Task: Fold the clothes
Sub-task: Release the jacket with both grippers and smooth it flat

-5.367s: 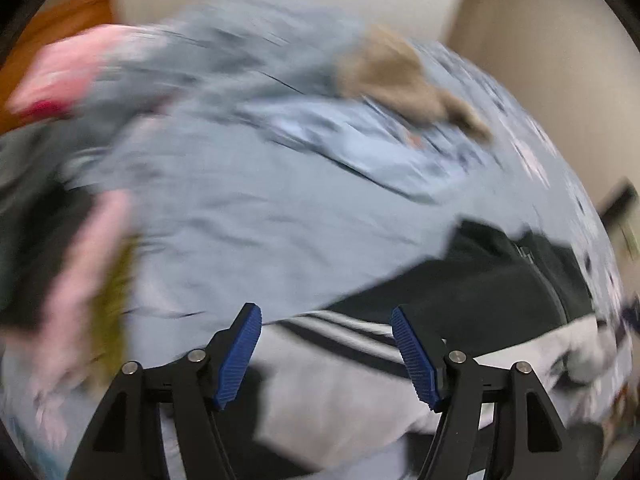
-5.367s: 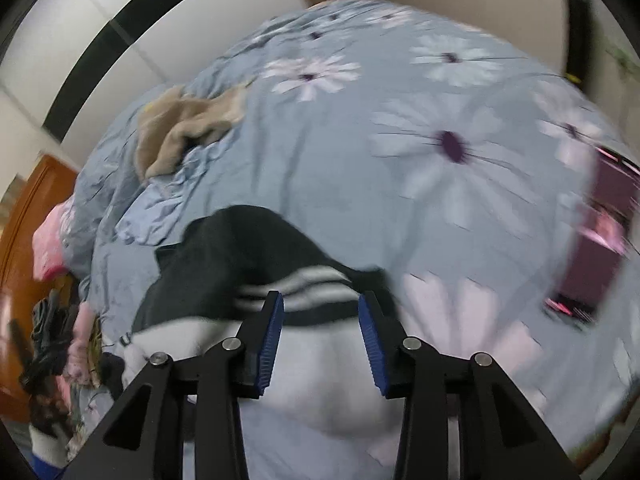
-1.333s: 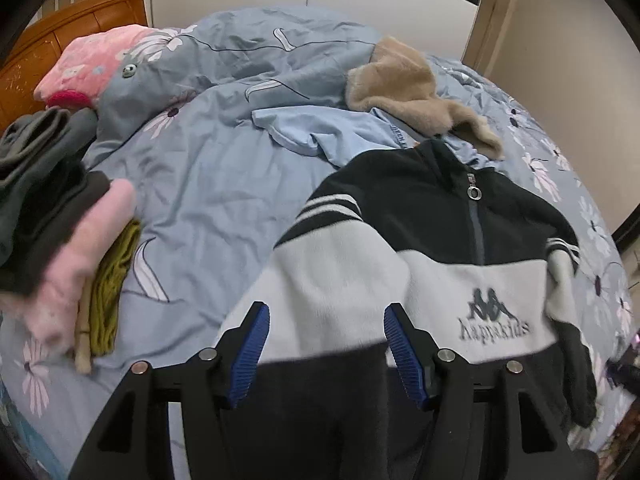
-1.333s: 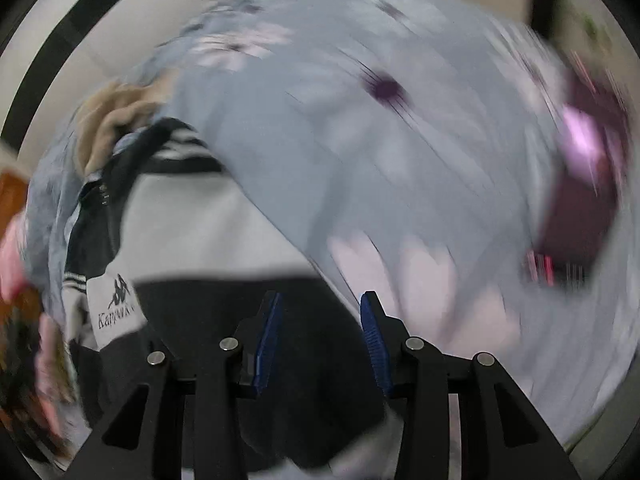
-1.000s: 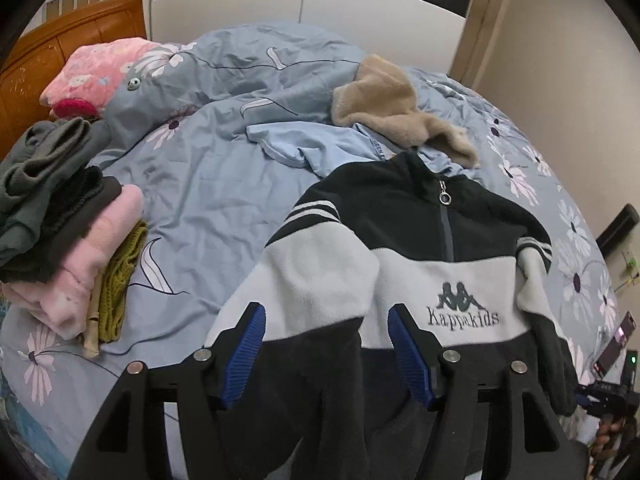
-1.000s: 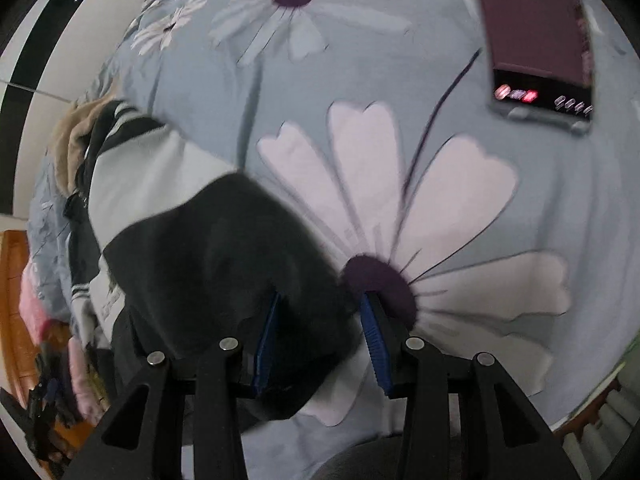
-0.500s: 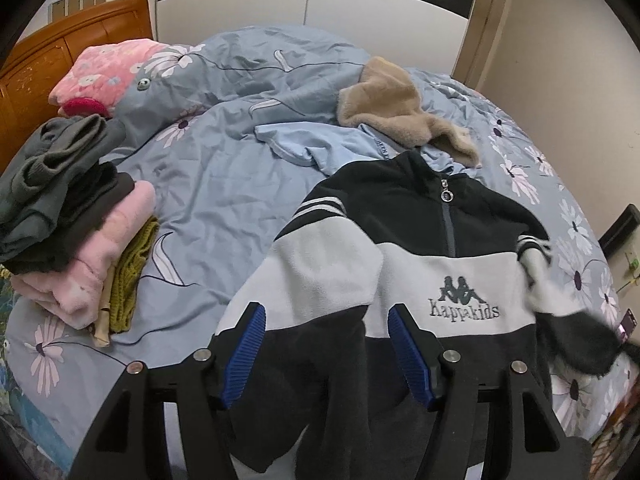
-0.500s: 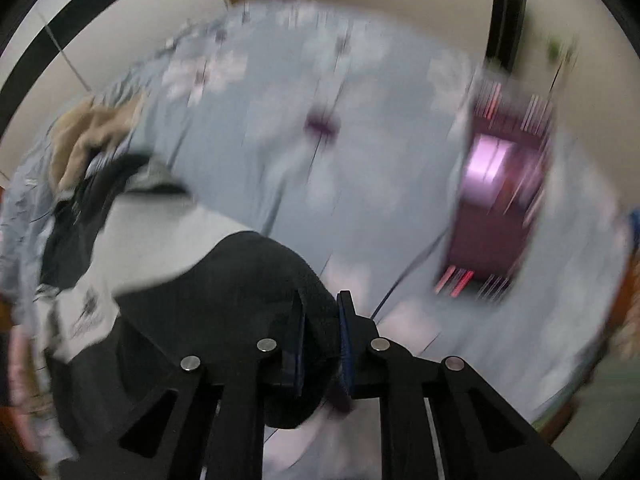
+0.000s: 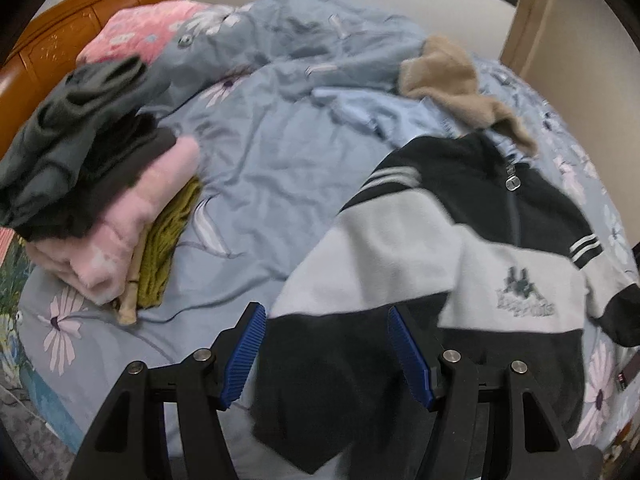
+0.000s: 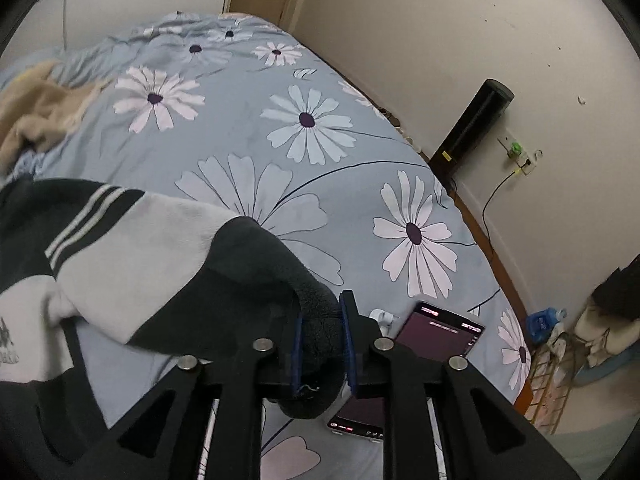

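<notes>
A black and white fleece jacket with a zip and a chest logo lies face up on the blue flowered bed cover. My left gripper is open above its near sleeve and touches nothing. In the right wrist view my right gripper is shut on the dark cuff of the jacket's other sleeve, lifted off the bed cover. That raised cuff shows at the right edge of the left wrist view.
A stack of folded clothes sits at the left edge of the bed by a pink pillow. A beige fleece and a light blue garment lie behind the jacket. Two phones rest near the bed edge; a wall stands right.
My right gripper has shut on the sleeve cuff and lifted it clear of the cover. The left gripper has drifted a little to the left and stayed open.
</notes>
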Demonstrator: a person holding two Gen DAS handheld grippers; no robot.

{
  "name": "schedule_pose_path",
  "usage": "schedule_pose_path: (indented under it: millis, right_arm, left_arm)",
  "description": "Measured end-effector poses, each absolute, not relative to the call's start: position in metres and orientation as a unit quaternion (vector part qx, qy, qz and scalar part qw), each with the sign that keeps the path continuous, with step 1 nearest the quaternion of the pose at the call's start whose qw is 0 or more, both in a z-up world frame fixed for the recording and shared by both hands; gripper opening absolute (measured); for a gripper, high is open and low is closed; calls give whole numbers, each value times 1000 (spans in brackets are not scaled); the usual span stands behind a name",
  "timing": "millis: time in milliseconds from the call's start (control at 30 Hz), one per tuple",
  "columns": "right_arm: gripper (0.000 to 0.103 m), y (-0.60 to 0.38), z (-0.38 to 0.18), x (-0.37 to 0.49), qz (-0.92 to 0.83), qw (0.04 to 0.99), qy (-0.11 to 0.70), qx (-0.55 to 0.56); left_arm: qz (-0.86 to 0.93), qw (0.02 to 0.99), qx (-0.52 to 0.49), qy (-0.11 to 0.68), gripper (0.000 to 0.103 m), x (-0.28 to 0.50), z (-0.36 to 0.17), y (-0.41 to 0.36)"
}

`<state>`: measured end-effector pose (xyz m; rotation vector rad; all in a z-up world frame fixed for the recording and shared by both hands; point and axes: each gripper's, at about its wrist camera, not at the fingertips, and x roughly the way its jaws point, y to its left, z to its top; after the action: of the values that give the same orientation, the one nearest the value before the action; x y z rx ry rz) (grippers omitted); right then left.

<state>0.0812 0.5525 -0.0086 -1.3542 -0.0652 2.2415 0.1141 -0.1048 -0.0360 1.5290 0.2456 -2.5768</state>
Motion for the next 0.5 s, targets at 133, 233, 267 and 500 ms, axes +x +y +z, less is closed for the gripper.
schedule_pose_path:
  millis: [133,233,267,500]
  right_arm:
    - [49,532,3,73,843,253,-44,-473]
    - [51,503,16,73,865,224,-45,-447]
    - [52,489,18,76,871,207,-40,-443]
    - [53,394,-13,94,875,74,5,-478]
  left_arm:
    - [-837,101,531,84,68,120,-61,-125]
    - [-817,114,553,114,68,122,-84,-137]
    - [-810,118,560,124,68,122,-92,-141]
    - [-767,119,608,164,65,119,-145,-153]
